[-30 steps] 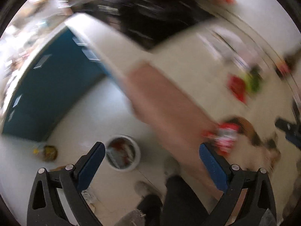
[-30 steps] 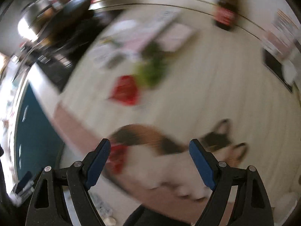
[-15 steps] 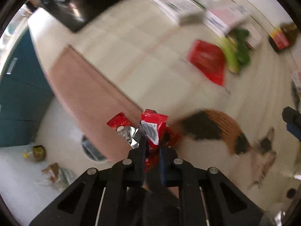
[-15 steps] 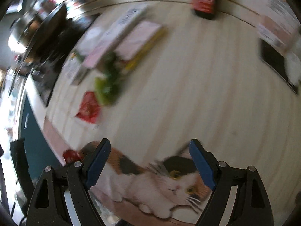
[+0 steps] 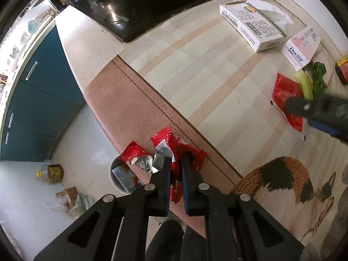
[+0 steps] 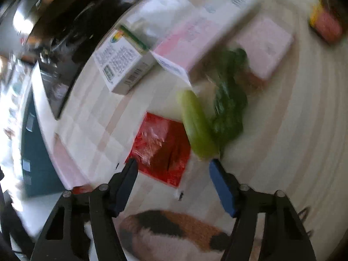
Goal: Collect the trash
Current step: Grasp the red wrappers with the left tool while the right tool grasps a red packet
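Note:
My left gripper is shut on a red snack wrapper at the counter's pink front edge. A second red wrapper with silver foil lies beside it at the edge. Below, on the floor, stands a white trash bin with trash inside. My right gripper is open, just above a flat red wrapper on the counter; it also shows in the left wrist view, partly under the right gripper.
A pale green vegetable and dark green leaves lie next to the flat wrapper. White boxes and a pink box lie behind. A black stovetop is far left. A cat-print mat lies near. A bottle stands on the floor.
My left gripper has closed on the red wrapper at the counter edge. My right gripper has moved forward over the cat mat to the flat red wrapper and stays open.

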Demonstrator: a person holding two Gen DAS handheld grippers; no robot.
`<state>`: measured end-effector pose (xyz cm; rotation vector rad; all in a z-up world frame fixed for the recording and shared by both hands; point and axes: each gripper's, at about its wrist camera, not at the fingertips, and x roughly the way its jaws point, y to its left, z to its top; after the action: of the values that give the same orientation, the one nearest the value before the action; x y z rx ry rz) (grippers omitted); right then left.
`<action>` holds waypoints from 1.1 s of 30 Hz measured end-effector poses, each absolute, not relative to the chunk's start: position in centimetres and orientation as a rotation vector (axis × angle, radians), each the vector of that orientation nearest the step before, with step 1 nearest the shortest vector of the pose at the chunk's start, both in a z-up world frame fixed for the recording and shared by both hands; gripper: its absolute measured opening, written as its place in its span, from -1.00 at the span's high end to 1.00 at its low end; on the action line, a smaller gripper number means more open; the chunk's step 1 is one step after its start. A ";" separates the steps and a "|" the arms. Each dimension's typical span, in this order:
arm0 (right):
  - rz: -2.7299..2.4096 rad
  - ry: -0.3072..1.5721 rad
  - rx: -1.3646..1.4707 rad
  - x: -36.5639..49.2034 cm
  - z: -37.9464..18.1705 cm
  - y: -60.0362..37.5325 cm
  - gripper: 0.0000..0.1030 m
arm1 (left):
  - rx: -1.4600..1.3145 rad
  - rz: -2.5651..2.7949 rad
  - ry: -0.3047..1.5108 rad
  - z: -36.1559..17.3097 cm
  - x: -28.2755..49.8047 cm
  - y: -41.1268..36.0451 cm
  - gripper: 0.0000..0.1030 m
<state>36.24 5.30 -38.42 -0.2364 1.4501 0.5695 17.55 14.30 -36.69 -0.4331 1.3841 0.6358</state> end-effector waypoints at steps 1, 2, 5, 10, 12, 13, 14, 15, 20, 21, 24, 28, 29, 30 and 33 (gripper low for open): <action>0.557 1.422 -0.282 35.8 -38.4 5.8 -0.02 | -0.434 0.638 1.383 -36.9 17.2 14.8 0.88; 0.552 1.391 -0.309 35.6 -38.3 6.0 0.10 | -0.433 0.638 1.384 -36.8 17.3 14.9 0.88; 0.597 1.369 -0.279 35.3 -38.0 5.8 0.52 | -0.431 0.638 1.389 -36.8 17.8 15.0 0.88; 0.596 1.417 -0.191 35.8 -37.8 2.2 1.00 | -0.426 0.625 1.393 -36.7 18.1 15.0 0.88; 0.619 1.441 -0.129 36.0 -37.5 0.3 1.00 | -0.427 0.622 1.390 -36.5 18.2 15.0 0.88; 0.636 1.461 -0.102 36.1 -37.4 -0.2 0.99 | -0.428 0.621 1.386 -36.5 18.1 15.1 0.89; 0.649 1.468 -0.062 36.1 -36.9 -0.7 0.99 | -0.424 0.624 1.382 -36.3 18.1 15.1 0.95; 0.665 1.450 -0.046 36.1 -36.2 -0.9 0.97 | -0.420 0.632 1.376 -36.1 18.1 15.3 0.95; 0.781 1.350 -0.110 36.2 -33.7 1.4 -0.08 | -0.345 0.713 1.343 -34.8 18.8 16.0 0.95; 0.809 1.324 -0.157 36.0 -33.5 2.6 -0.19 | -0.336 0.726 1.345 -34.7 18.8 16.2 0.95; 0.872 1.265 -0.315 35.5 -34.0 5.7 -0.20 | -0.351 0.771 1.351 -34.8 18.6 17.4 0.95; 0.928 1.257 -0.506 34.6 -36.4 9.3 -0.37 | -0.419 0.808 1.354 -35.2 17.5 18.8 0.95; 0.935 1.271 -0.551 34.5 -37.2 9.9 -0.44 | -0.437 0.811 1.354 -35.3 17.2 19.1 0.95; 0.944 1.286 -0.582 34.5 -37.9 10.3 -0.57 | -0.451 0.813 1.352 -35.3 17.1 19.3 0.95; 0.910 1.254 -0.703 34.0 -38.9 11.6 -0.64 | -0.472 0.821 1.349 -35.5 16.7 19.6 0.95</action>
<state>34.01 11.61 -38.95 -0.7033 1.2540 0.9102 16.74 19.59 -35.49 -0.4715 1.3487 0.8208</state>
